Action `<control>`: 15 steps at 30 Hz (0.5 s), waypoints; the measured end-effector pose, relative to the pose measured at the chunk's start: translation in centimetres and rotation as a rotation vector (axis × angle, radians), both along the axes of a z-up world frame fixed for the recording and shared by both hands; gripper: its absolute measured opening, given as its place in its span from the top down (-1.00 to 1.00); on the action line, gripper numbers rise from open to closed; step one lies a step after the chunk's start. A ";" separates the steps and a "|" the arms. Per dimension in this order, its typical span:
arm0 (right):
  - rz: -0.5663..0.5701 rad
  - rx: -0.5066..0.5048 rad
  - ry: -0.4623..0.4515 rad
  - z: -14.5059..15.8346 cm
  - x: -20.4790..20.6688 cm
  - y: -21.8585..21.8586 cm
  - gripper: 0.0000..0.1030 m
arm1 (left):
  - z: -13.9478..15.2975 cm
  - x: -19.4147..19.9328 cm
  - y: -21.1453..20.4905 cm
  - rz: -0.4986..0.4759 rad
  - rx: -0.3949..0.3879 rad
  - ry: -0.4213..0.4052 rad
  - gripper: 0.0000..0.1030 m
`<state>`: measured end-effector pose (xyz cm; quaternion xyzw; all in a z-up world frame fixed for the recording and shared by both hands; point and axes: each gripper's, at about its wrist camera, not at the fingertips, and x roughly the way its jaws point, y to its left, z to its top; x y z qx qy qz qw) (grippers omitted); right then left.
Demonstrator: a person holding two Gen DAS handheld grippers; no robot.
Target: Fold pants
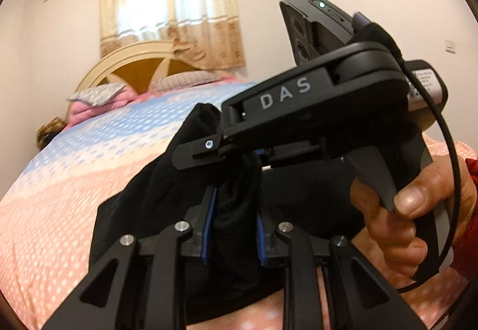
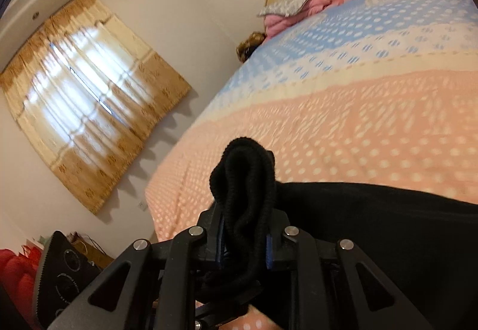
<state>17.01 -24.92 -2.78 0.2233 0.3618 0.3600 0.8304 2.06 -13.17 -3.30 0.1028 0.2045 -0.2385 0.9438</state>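
Observation:
The black pants lie bunched on the bedspread and rise into both grippers. My left gripper is shut on a thick fold of the black cloth, which fills the gap between its blue pads. In the same view my right gripper reaches in from the right, held by a hand, its fingertips clamped on a bunch of the pants just above the left one. In the right wrist view my right gripper is shut on a rolled black edge of the pants, and the rest of the pants spreads to the right.
A bed with a pink, cream and blue dotted bedspread fills the scene. Pillows and a rounded headboard stand at its far end. A curtained window is on the wall left of the bed, with red items by the floor.

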 end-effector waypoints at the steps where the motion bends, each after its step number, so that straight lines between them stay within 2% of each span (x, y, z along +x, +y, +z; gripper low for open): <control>1: -0.008 0.008 -0.003 0.4 -0.3 -0.7 0.60 | 0.2 -0.2 -0.9 -0.017 0.005 -0.005 0.52; 4: -0.045 0.037 -0.001 0.8 -1.2 -4.2 0.60 | 0.6 -0.8 -4.0 -0.072 0.011 -0.004 0.52; 8: -0.107 0.042 0.013 0.2 -2.6 -8.4 0.60 | 0.4 -1.3 -7.5 -0.143 0.004 0.040 0.52; 15: -0.197 0.014 0.053 -1.8 -4.4 -13.4 0.60 | -0.7 -2.0 -12.4 -0.190 0.046 0.064 0.52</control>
